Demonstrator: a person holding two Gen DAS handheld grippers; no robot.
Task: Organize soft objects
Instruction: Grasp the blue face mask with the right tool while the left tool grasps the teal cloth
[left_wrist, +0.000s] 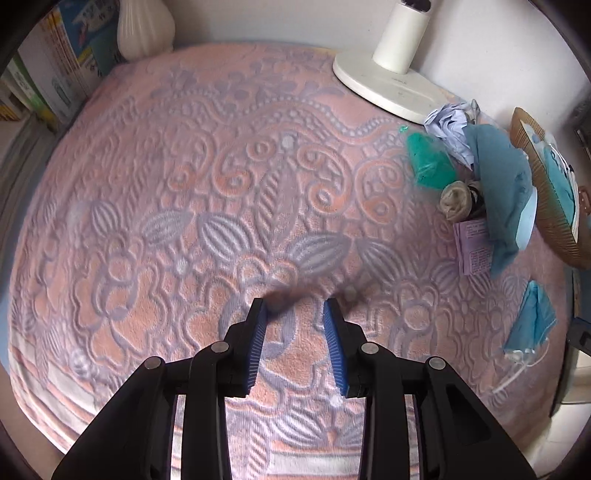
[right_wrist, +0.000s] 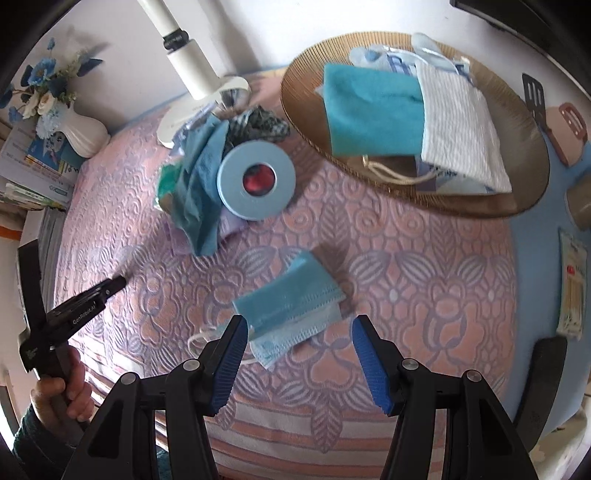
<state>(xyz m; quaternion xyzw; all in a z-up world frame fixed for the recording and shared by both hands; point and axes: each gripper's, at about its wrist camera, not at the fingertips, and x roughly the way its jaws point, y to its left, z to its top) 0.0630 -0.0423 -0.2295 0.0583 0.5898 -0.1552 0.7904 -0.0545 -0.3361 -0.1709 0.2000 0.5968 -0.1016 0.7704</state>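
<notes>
A folded blue face mask lies flat on the pink patterned towel, partly between the tips of my right gripper. Its pads stand wide and do not touch the mask. The same mask shows at the right edge of the left wrist view. My left gripper hovers over bare towel, open a little, with nothing between its blue pads. A hand holds it at the left. A woven tray at the back right holds a teal cloth and a white striped cloth.
A heap of soft things sits by the tray: a blue cloth, a green item, a beige rolled sock and a round blue tin. Behind stand a white lamp base and a white vase.
</notes>
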